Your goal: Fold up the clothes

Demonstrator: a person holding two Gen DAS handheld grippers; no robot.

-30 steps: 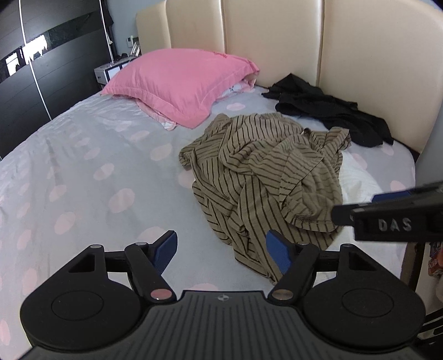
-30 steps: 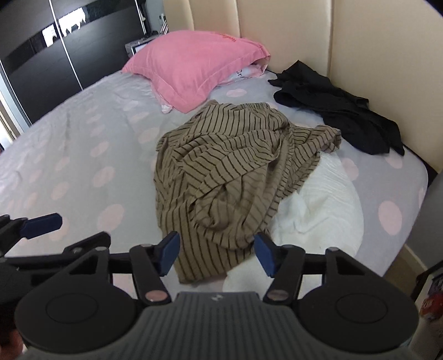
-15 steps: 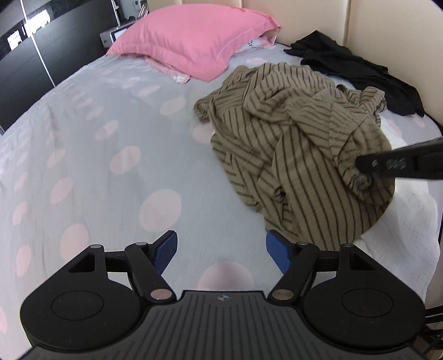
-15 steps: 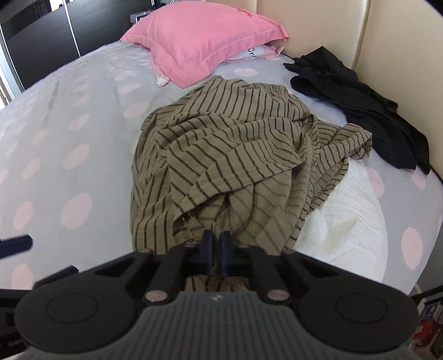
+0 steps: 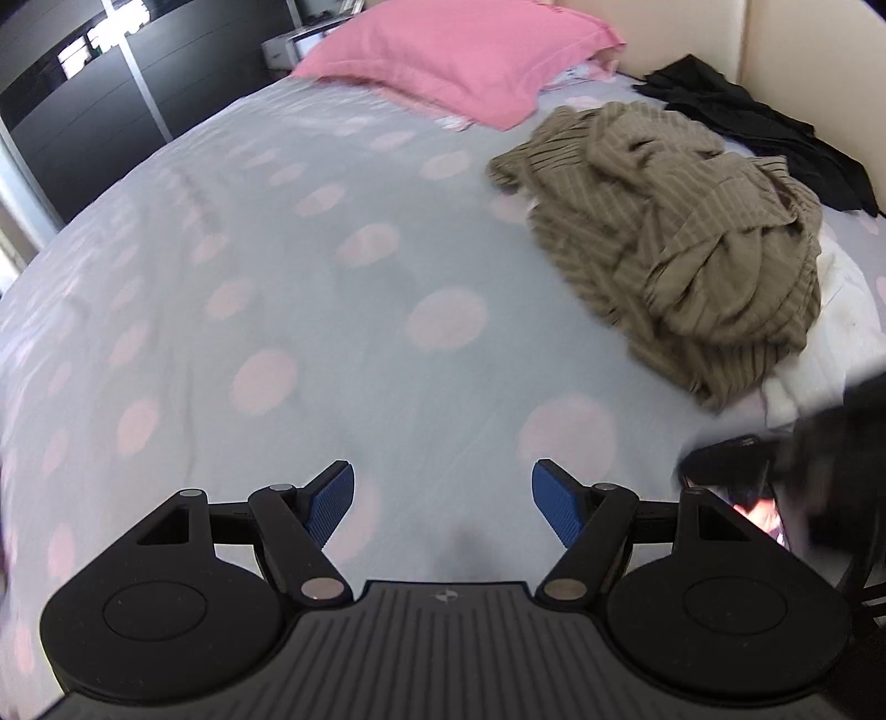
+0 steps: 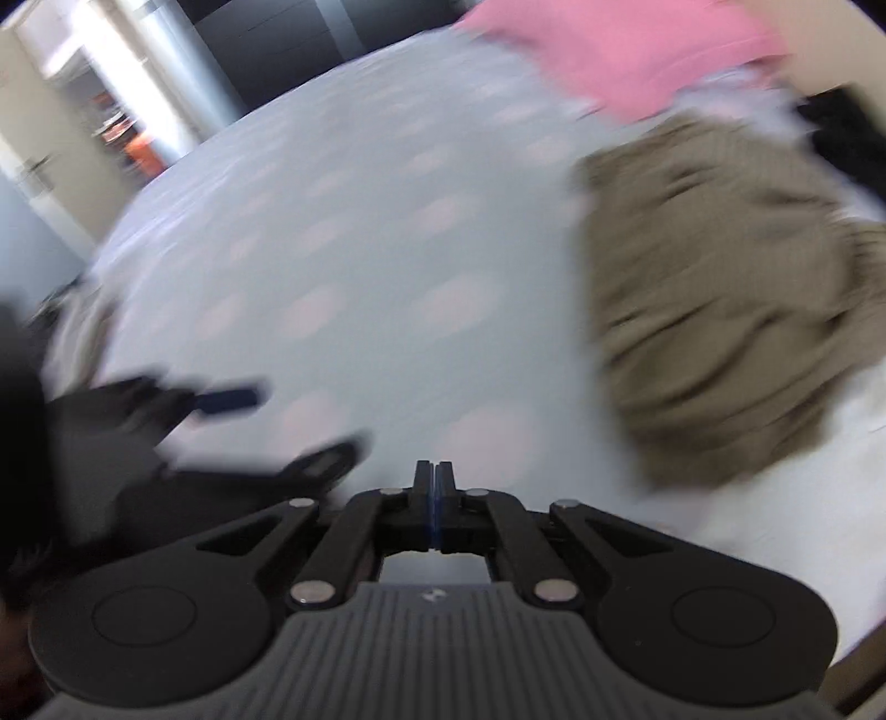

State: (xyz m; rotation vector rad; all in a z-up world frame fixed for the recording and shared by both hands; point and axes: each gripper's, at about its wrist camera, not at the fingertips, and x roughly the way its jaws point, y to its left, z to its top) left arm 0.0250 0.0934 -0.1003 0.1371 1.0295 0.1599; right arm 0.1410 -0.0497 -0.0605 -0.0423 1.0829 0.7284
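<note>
Holding your left gripper [image 5: 443,501] low over the bed [image 5: 343,310], you had its blue pads [image 5: 331,501] spread wide apart with nothing between them, only the pale sheet with its pink dots showing in the gap. Your right gripper [image 6: 434,482] had its two fingers pressed flat together, and no cloth showed between them; the right wrist view was smeared with motion blur, so fine detail there was hard to read. The striped brown garment [image 5: 681,243] lay crumpled in a heap on the bed, ahead and to the right of your left gripper and well apart from it, touched by neither tool. In the right wrist view the same garment [image 6: 736,310] sat ahead and to the right of the closed fingers, also apart from them. Its near edge rested on a white cloth [image 5: 830,338] that spread out from under it toward the right edge of the bed. Beyond the heap, a pink pillow [image 5: 459,50] lay at the head of the bed, and a black garment [image 5: 758,127] was bunched against the cream headboard [image 5: 803,50], just beside the far right of the brown heap. Dark wardrobe doors [image 5: 83,105] stood off to the left of the bed.
</note>
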